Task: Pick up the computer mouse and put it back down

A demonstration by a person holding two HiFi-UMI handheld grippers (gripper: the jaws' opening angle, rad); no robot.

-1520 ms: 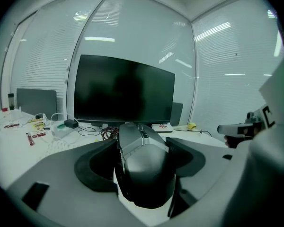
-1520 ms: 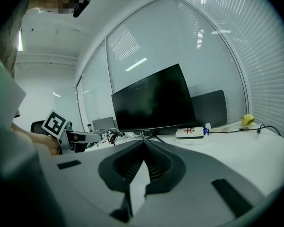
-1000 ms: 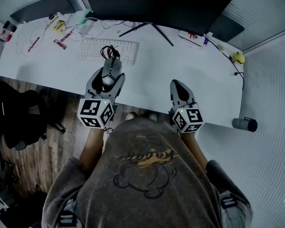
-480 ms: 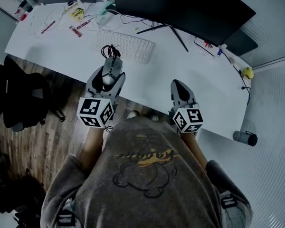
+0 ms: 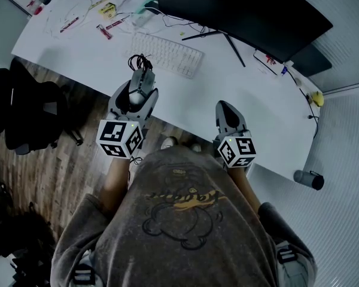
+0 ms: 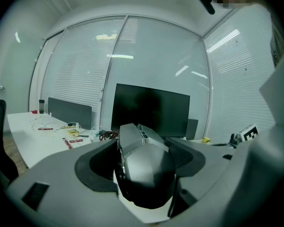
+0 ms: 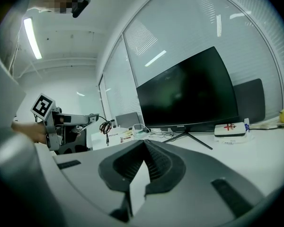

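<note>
Clamping the computer mouse [image 6: 144, 167] by its flanks, the left gripper [image 5: 140, 93] has its broad, smooth grey jaws set wide, dark recessed pads pressing on either side of the angular, faceted shell. The shell is matte grey along the top ridge and glossy black at the rounded rear. The mouse is held just over the near edge of the flat white desk [image 5: 251, 100], with its black cable [image 5: 140, 61] bunched in loose loops at its nose. The right gripper [image 7: 144, 167] has its jaws brought fully together; the ribbed black pads meet in a thin seam with nothing between them. Each gripper carries a cube with black-and-white square markers at its rear. Beyond the mouse lie a slim white keyboard [image 5: 167, 54] and a wide black monitor [image 5: 245, 17] on thin splayed legs. A dark office chair [image 5: 30, 112] stands on the wood-plank floor [image 5: 78, 178] beside the desk.
</note>
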